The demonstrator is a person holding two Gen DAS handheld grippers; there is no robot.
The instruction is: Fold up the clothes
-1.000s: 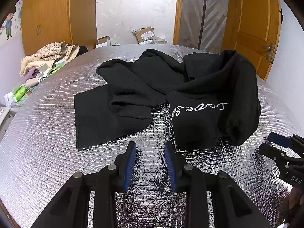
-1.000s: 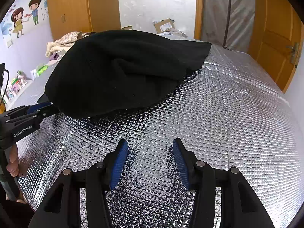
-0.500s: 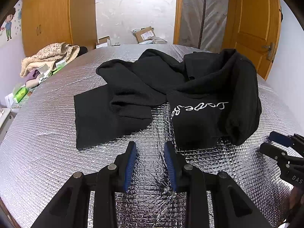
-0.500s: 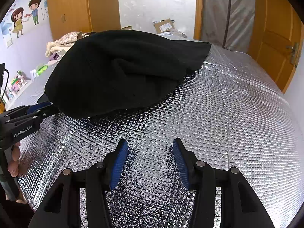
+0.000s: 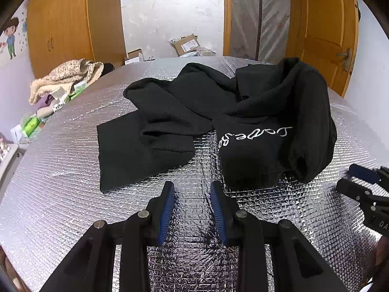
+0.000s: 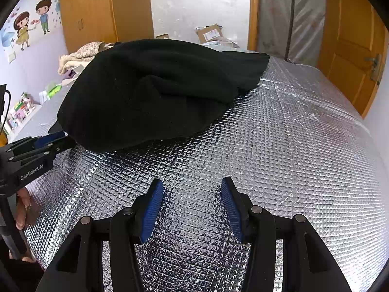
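Observation:
A black sweatshirt with white script lettering lies crumpled on the silver quilted surface. One part spreads flat to the left, and the bulk is heaped at the right. My left gripper hovers open just in front of its near edge, nothing between the blue pads. In the right wrist view the same garment rises as a dark mound at upper left. My right gripper is open over bare foil, apart from the cloth. The right gripper's tips show at the left view's right edge.
A beige floral blanket and small packets sit at the surface's left edge. Cardboard boxes lie beyond the far edge. Wooden wardrobe left, wooden door right. Bare foil stretches right of the garment. A hand holds the left gripper.

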